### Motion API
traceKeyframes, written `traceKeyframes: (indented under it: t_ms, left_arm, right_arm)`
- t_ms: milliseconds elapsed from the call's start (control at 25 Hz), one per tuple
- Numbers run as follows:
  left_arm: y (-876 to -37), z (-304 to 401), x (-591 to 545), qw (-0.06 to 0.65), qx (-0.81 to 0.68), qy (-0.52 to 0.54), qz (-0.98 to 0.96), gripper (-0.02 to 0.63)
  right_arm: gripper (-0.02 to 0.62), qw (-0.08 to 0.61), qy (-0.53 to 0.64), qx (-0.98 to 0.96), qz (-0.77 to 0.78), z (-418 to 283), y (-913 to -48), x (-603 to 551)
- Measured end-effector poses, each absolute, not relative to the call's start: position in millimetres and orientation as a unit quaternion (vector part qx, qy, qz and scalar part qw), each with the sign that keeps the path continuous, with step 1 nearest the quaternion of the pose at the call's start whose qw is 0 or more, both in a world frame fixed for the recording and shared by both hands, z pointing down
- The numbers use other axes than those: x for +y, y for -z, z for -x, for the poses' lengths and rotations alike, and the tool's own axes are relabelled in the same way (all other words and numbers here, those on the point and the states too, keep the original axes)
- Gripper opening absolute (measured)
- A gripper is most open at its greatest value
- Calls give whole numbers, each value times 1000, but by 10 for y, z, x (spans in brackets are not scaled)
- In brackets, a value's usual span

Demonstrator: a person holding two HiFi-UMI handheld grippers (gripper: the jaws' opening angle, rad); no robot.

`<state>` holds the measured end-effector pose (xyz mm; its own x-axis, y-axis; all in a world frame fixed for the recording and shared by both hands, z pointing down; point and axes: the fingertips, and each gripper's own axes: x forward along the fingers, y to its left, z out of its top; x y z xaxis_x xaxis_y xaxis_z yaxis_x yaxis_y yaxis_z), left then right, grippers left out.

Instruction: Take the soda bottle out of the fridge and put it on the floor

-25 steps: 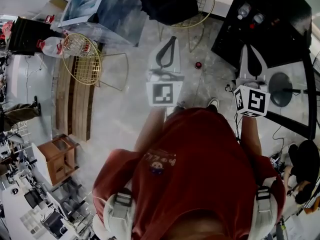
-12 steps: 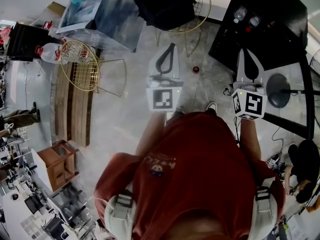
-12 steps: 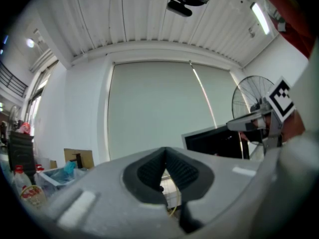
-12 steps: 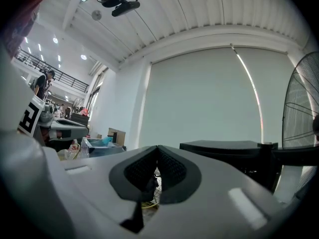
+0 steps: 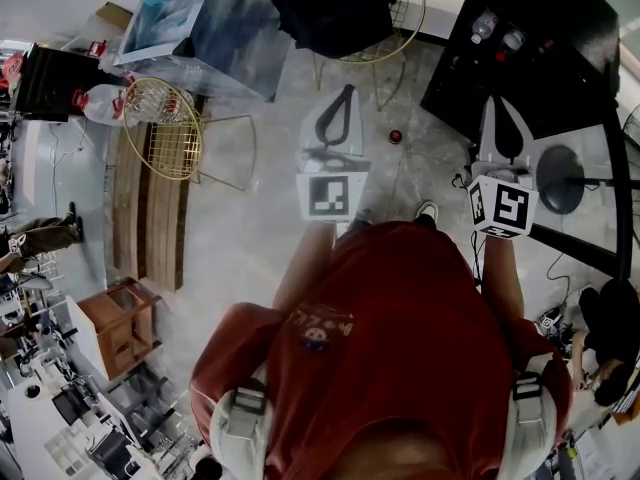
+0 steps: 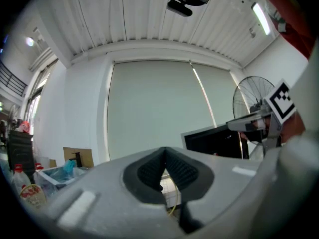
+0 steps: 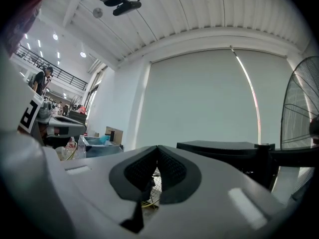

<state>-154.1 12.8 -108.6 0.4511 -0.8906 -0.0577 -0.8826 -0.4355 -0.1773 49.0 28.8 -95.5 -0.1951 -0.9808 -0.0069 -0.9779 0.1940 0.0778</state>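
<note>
Soda bottle point(image 5: 484, 26), seemingly upright, neck skyward, at fridge point(image 5: 545, 63); left tongs point(image 5: 345, 90), right tongs point(image 5: 498, 100) closed, empty

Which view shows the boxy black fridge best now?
Head view: the boxy black fridge fills the upper right, just beyond the right claw. Both gripper views show only its upper part, side-on.

head view steeply down, gripper views level

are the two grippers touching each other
Apart. The head view shows the left gripper and the right gripper side by side, with a strip of grey floor between them.
</note>
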Motion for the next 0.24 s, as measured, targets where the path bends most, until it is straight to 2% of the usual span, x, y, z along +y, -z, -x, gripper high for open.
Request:
traceKeyframes:
  t_ms: [240]
  left_arm:
    - [1041, 1555, 129, 87, 521, 22, 849, 0]
  right_arm:
    - [2, 24, 30, -772, -634, -488, 886, 304]
